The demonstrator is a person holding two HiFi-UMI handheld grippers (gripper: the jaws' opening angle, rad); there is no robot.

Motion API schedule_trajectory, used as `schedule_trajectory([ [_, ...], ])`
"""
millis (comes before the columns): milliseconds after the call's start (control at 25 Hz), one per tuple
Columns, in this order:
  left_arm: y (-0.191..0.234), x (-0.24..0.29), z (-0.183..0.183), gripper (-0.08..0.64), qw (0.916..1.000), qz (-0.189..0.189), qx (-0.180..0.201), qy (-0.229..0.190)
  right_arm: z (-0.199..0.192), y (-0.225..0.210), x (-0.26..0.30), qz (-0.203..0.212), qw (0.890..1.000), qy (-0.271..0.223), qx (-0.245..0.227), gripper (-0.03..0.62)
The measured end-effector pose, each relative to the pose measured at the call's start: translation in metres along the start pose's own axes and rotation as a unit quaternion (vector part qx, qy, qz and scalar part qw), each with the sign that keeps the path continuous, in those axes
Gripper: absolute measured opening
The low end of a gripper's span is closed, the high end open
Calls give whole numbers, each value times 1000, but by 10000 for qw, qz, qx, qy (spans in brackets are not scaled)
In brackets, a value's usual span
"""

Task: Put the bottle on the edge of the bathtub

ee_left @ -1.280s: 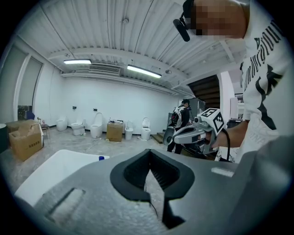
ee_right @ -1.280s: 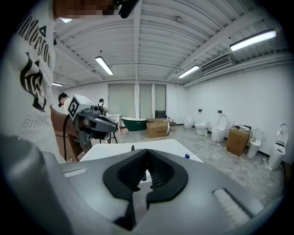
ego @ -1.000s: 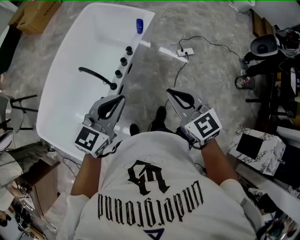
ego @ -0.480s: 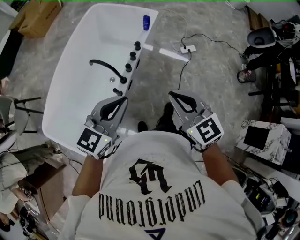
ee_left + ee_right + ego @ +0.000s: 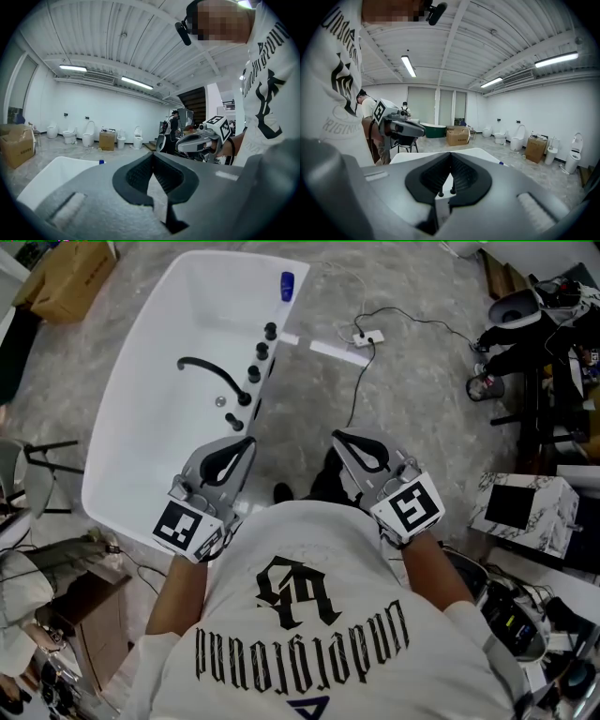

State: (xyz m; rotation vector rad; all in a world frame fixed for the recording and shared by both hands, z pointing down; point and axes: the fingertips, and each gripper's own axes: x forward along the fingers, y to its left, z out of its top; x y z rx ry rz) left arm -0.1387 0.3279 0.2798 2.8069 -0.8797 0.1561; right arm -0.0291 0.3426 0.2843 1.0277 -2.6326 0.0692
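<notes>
The white bathtub [image 5: 131, 437] fills the upper left of the head view, set on a mottled grey floor [image 5: 412, 381]. Both grippers are held low in front of the person's chest. The left gripper [image 5: 247, 442] is seen over the tub's side rim and the right gripper [image 5: 339, 437] over the floor. Each has its jaws pressed together with nothing between them (their own views show this plainly). A black tap [image 5: 202, 367] arches over the tub. The blue bottle [image 5: 286, 285] sits on the rim at the far end, well apart from both grippers.

bottle [image 5: 287, 286] tiny, cardboard box [image 5: 67, 279] cropped
</notes>
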Motion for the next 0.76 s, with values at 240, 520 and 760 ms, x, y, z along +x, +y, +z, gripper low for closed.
schedule_trajectory([
  [240,-2,-1,-3,8,9999,-101,1,-28,-10,1,-4,-132,9999,62,-82,2],
  [520,0,1,-1,8,9998,-125,-72,-113,-16,-1,-5,-164,9995,243,-129,2],
  [760,-2,1,-1,8,9998,-130,-67,-114,-12,0,-5,-151,9997,146,-139,2],
])
